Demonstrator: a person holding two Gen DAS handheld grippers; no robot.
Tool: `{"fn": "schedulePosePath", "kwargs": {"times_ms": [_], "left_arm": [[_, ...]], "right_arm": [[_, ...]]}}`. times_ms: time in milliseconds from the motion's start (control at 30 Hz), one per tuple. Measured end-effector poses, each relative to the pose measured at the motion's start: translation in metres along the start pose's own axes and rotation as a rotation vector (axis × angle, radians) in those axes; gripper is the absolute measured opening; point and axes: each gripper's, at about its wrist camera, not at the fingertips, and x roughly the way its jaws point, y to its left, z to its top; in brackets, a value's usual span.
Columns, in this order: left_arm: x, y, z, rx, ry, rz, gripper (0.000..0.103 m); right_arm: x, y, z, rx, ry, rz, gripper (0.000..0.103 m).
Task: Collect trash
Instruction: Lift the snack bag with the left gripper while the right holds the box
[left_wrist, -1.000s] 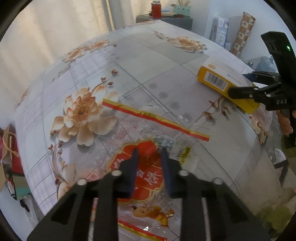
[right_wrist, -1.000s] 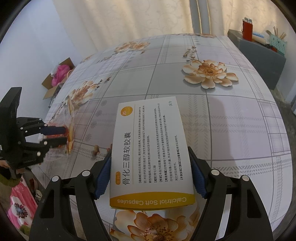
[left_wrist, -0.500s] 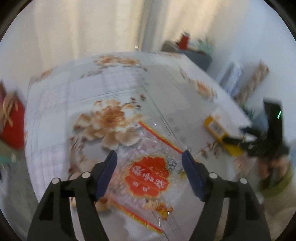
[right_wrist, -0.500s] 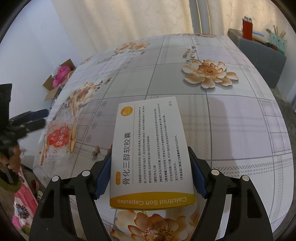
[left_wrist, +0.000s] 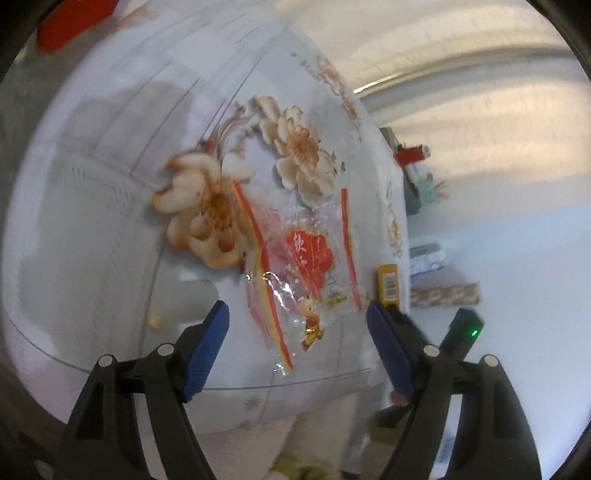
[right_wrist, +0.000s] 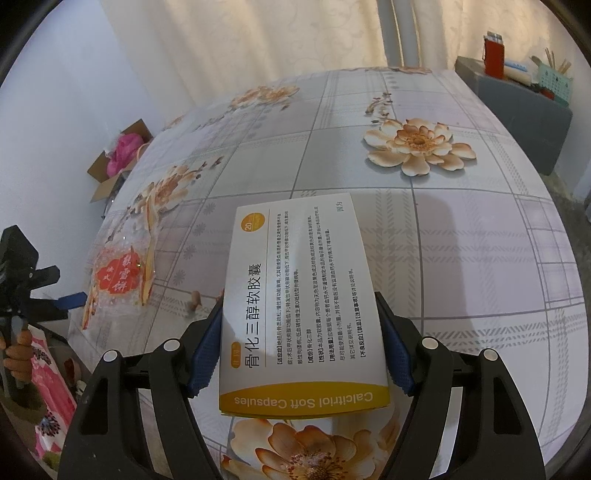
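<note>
A clear plastic snack wrapper (left_wrist: 306, 266) with a red label lies flat on the flowered table near its edge; it also shows in the right wrist view (right_wrist: 118, 280). My left gripper (left_wrist: 297, 325) is open and empty, just short of the wrapper at the table edge; it also shows in the right wrist view (right_wrist: 55, 288). My right gripper (right_wrist: 299, 332) is shut on a white and yellow capsule box (right_wrist: 299, 302), which rests on the table; the box also shows in the left wrist view (left_wrist: 388, 284).
The table (right_wrist: 461, 258) wears a grey checked cloth with orange flowers. A cardboard box with pink contents (right_wrist: 118, 158) stands on the floor at the left. A grey cabinet (right_wrist: 517, 110) with a red container (right_wrist: 493, 55) stands at the back right.
My left gripper has opened, let go of the wrapper and drawn back to the table edge, swinging its view round. My right gripper and the box have not moved.
</note>
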Motion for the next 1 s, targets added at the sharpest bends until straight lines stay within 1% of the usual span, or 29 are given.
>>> {"fn": "schedulePosePath", "kwargs": {"times_ms": [133, 200, 267, 300, 333, 367, 433, 500, 567, 600, 667, 767, 833, 867, 933, 1000], "left_arm": [[0.008, 0.008, 0.000, -0.049, 0.008, -0.041, 0.073], [0.009, 0.007, 0.002, -0.041, 0.006, -0.045, 0.073], [0.013, 0.002, 0.003, -0.020, -0.003, -0.030, 0.070], [0.016, 0.000, 0.004, -0.007, -0.003, -0.018, 0.066], [0.018, -0.002, 0.005, 0.001, -0.004, -0.010, 0.060], [0.020, -0.004, 0.005, 0.013, -0.007, 0.003, 0.058], [0.022, -0.012, 0.005, 0.068, -0.020, 0.056, 0.051], [0.025, -0.020, 0.003, 0.144, -0.044, 0.130, 0.045], [0.029, -0.029, 0.000, 0.212, -0.069, 0.206, 0.042], [0.029, -0.030, -0.002, 0.230, -0.080, 0.230, 0.039], [0.034, -0.036, -0.004, 0.271, -0.103, 0.277, 0.038], [0.040, -0.044, -0.010, 0.354, -0.145, 0.373, 0.029], [0.042, -0.045, -0.014, 0.393, -0.167, 0.410, 0.021], [0.042, -0.045, -0.015, 0.404, -0.175, 0.420, 0.019], [0.043, -0.045, -0.018, 0.442, -0.193, 0.452, 0.009], [0.045, -0.047, -0.021, 0.485, -0.208, 0.476, 0.006]], "right_arm": [[0.001, 0.001, 0.002, -0.002, 0.009, -0.005, 0.071], [0.001, 0.002, 0.001, -0.001, 0.008, -0.006, 0.071], [0.001, 0.003, 0.001, -0.004, 0.007, -0.014, 0.072], [0.002, 0.005, 0.001, -0.007, 0.008, -0.019, 0.072], [0.002, 0.006, 0.001, -0.010, 0.009, -0.026, 0.072], [0.003, 0.007, 0.001, -0.011, 0.011, -0.030, 0.072], [0.004, 0.008, 0.002, -0.013, 0.015, -0.033, 0.072], [0.005, 0.009, 0.002, -0.012, 0.016, -0.035, 0.072], [0.005, 0.009, 0.001, -0.012, 0.015, -0.040, 0.072], [0.005, 0.010, 0.001, -0.014, 0.014, -0.043, 0.072], [0.006, 0.012, 0.000, -0.016, 0.014, -0.049, 0.072], [0.006, 0.013, 0.000, -0.019, 0.015, -0.055, 0.072], [0.007, 0.013, 0.000, -0.019, 0.015, -0.056, 0.072], [0.007, 0.013, 0.000, -0.019, 0.016, -0.056, 0.072], [0.007, 0.013, 0.000, -0.022, 0.015, -0.058, 0.072], [0.007, 0.014, 0.000, -0.025, 0.016, -0.062, 0.072]]}}
